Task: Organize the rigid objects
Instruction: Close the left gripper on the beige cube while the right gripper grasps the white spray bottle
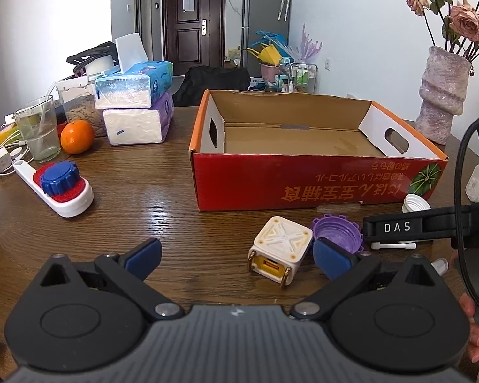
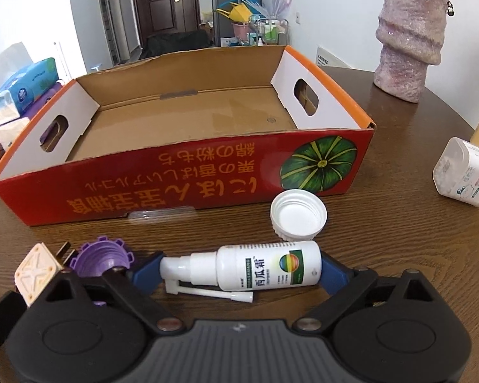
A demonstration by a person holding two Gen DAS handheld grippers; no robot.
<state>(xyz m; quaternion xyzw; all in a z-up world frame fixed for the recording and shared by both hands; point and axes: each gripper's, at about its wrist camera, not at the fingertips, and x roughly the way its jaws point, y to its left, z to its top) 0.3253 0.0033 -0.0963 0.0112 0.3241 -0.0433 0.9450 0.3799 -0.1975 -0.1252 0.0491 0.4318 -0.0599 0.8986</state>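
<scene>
Rigid objects lie scattered on a dark wood-grain surface (image 1: 150, 198) before an open cardboard box (image 1: 316, 178), red-printed outside, plain brown inside, with oval handle cut-outs. Left wrist view: the left gripper (image 1: 236, 257) has its blue-padded fingers spread wide, holding nothing. A cream cube-shaped plug adapter (image 1: 281, 250) with brass prongs lies at lower centre, just beside the right-hand finger; a ribbed purple cap (image 1: 337, 231), open side up, lies just beyond it. At left centre a blue knurled cap (image 1: 59, 177) sits on a white and red holder (image 1: 64, 196). Behind these, at upper left, stand an orange (image 1: 76, 136), a clear glass (image 1: 38, 129) and stacked tissue packs (image 1: 134, 105). A textured pink vase (image 1: 442, 95) stands at upper right.

Right wrist view: the right gripper (image 2: 241, 271) has its fingers spread at either end of a white plastic spray bottle (image 2: 258, 269) lying on its side, its thin nozzle tube folded beneath; whether the pads press it cannot be told. A white ridged cap (image 2: 298, 218), hollow up, lies between bottle and box. The purple cap (image 2: 103, 257) and adapter (image 2: 36, 273) appear at lower left, a white swab container (image 2: 463, 172) at right.
</scene>
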